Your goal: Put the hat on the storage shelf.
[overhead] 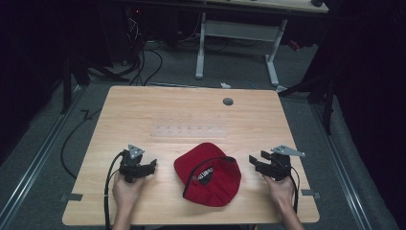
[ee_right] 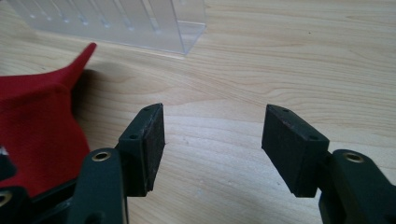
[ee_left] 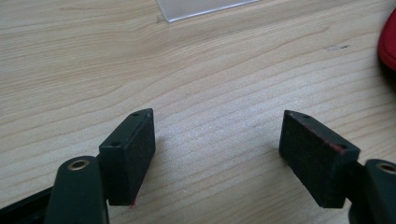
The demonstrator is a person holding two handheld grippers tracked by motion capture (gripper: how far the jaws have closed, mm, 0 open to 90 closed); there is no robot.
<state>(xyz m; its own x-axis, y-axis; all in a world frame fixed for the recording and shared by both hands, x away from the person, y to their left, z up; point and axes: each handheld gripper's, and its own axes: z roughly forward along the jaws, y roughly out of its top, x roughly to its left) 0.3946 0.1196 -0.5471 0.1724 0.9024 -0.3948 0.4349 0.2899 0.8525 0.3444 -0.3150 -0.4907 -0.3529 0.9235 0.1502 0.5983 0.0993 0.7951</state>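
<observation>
A red cap (overhead: 209,173) with a black patch lies upside down on the wooden table (overhead: 143,110), near its front edge between my two hands. My left gripper (overhead: 152,165) rests to the cap's left, open, with bare wood between its pads (ee_left: 135,154); the cap's red edge (ee_left: 388,42) shows at the far right of the left gripper view. To the cap's right my right gripper (overhead: 253,160) is open and holds nothing, its pads (ee_right: 292,149) over bare wood. The cap's red cloth (ee_right: 37,126) lies left of those jaws, apart from them.
A clear plastic rack (overhead: 189,130) lies flat behind the cap, mid-table; its corner (ee_right: 140,25) shows ahead of the right gripper. A round grey grommet (overhead: 228,101) sits near the far edge. Beyond the table are cables and a desk frame (overhead: 239,33) on the floor.
</observation>
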